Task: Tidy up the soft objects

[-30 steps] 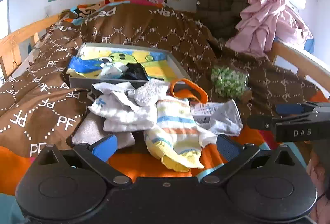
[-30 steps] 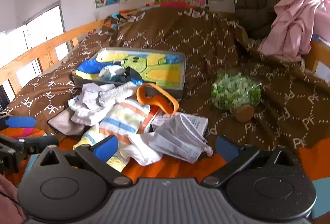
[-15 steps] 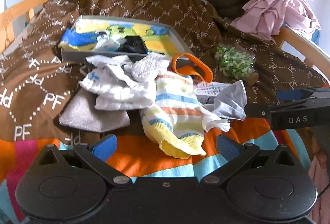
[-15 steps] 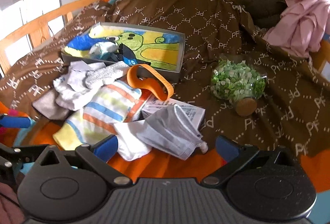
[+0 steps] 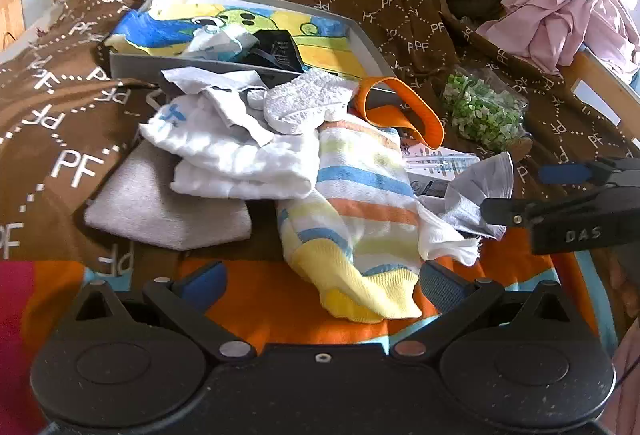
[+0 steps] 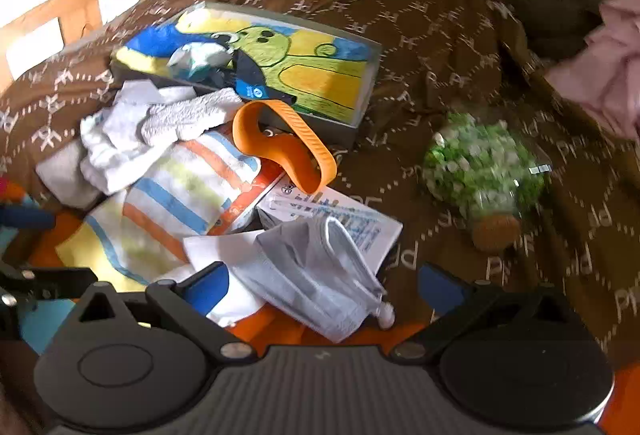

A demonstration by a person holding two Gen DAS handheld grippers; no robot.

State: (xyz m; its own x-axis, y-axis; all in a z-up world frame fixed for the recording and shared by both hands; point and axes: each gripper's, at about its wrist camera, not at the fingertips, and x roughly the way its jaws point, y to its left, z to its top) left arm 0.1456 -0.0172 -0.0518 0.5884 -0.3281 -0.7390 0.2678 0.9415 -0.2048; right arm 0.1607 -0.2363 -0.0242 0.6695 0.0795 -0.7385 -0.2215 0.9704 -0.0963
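Hovering low over the bed, the left tool has its fingers spread wide and grips nothing; the yellow toe of the striped sock lies right between them. The right tool is just as wide open and also empty, with the gray face mask lying in its gap.

Taking the striped sock as the landmark: a heap of white cloths leans on its left edge, a gray folded cloth lies partly under that heap, and an orange band stands looped just behind it. Farther back sits the box with the cartoon picture inside, already holding a few small items. To the right of the sock are a printed paper packet and, well apart, a jar of green bits.

Everything in the pile looks light, limp and easy to snag. The sock should lift best pinched at its bunched toe or cuff, where the fabric is thick; a flat pinch could catch the blanket too. The mask's thin loops may tangle on the packet.

Room is open in front of the sock on the orange bedding. Wooden rails bound the bed on both sides, and the two tools work close together.
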